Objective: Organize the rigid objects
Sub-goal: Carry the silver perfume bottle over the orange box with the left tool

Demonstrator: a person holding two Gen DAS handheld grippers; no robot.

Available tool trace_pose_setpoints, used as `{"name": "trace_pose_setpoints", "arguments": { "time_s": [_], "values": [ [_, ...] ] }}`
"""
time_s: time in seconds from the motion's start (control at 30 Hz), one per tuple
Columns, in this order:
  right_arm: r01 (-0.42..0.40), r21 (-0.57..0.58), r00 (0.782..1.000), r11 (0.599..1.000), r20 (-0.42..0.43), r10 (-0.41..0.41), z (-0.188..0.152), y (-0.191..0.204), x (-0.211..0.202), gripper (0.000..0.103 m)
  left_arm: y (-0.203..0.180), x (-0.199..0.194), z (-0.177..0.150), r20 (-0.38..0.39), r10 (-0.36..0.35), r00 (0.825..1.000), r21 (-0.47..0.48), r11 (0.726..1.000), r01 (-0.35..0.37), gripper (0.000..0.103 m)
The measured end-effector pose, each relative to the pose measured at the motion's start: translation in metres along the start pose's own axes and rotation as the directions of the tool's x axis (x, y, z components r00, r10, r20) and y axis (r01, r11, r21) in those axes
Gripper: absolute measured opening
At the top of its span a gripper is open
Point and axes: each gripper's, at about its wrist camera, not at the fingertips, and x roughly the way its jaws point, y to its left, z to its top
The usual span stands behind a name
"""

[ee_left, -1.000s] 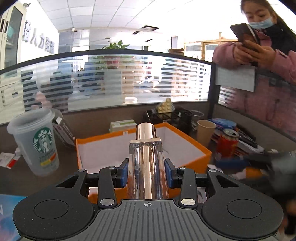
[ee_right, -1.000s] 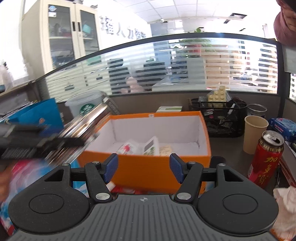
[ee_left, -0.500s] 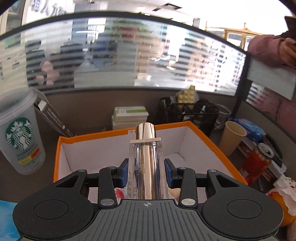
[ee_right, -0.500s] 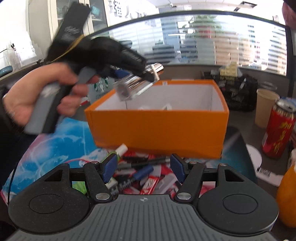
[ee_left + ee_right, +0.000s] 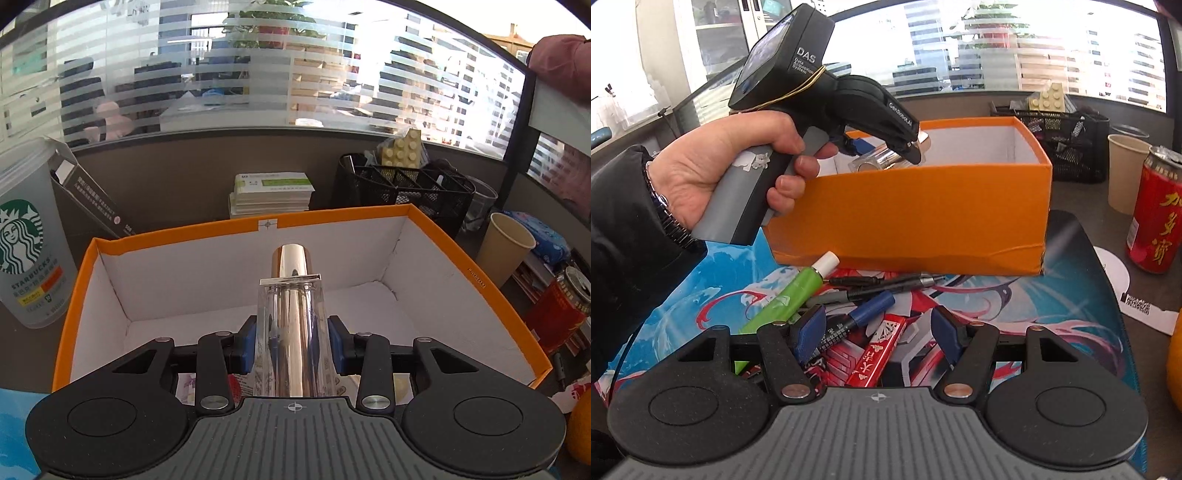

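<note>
At the left of the scene, the left hand-held gripper (image 5: 291,341) was clenched on a clear bottle with a silvery cap (image 5: 291,295), its blue pads pressed against the bottle's two sides. The bottle's long axis ran straight out along the fingers, cap end leading, and it hung over the open mouth of the orange box (image 5: 476,275), tipped downward toward the white floor of the box. In the right wrist view the same bottle (image 5: 882,160) showed just above the box's near wall (image 5: 923,218), inside the rim line, with a hand (image 5: 731,166) wrapped around the gripper's handle. That was the relation the next move appeared to turn on: the bottle already stood above the box's interior, so a release or a short lowering looked likely to land it inside, near the few items lying at the box's near end.

Further right, the right hand-held gripper (image 5: 877,338) stood released, nothing between its pads, poised above the loose pile on the patterned mat (image 5: 1052,295) covering the tabletop. Directly ahead of its fingers lay a red stick-shaped packet (image 5: 877,356) and a blue-capped marker (image 5: 864,315), both lying slantwise to the fingers; a green tube (image 5: 786,295) and dark pens (image 5: 886,284) sat to the left and beyond. The right hand was plainly the nearer one to that pile, in front of the box.
</note>
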Motion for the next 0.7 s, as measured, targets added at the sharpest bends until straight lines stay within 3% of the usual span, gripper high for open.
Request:
{"name": "trace_pose_setpoints", "arguments": {
  "time_s": [0.37, 0.7],
  "values": [
    [0.010, -0.018, 0.999, 1.000, -0.030, -0.010, -0.008, 0.004, 0.009, 0.061, -0.007, 0.014, -0.006, -0.024, 0.005, 1.000, 0.001, 1.000, -0.005, 0.036],
    [0.013, -0.013, 0.999, 1.000, -0.048, -0.013, -0.011, 0.002, 0.013, 0.064, -0.010, 0.018, -0.010, -0.014, 0.052, 0.999, 0.021, 0.998, -0.052, 0.035]
  ]
}}
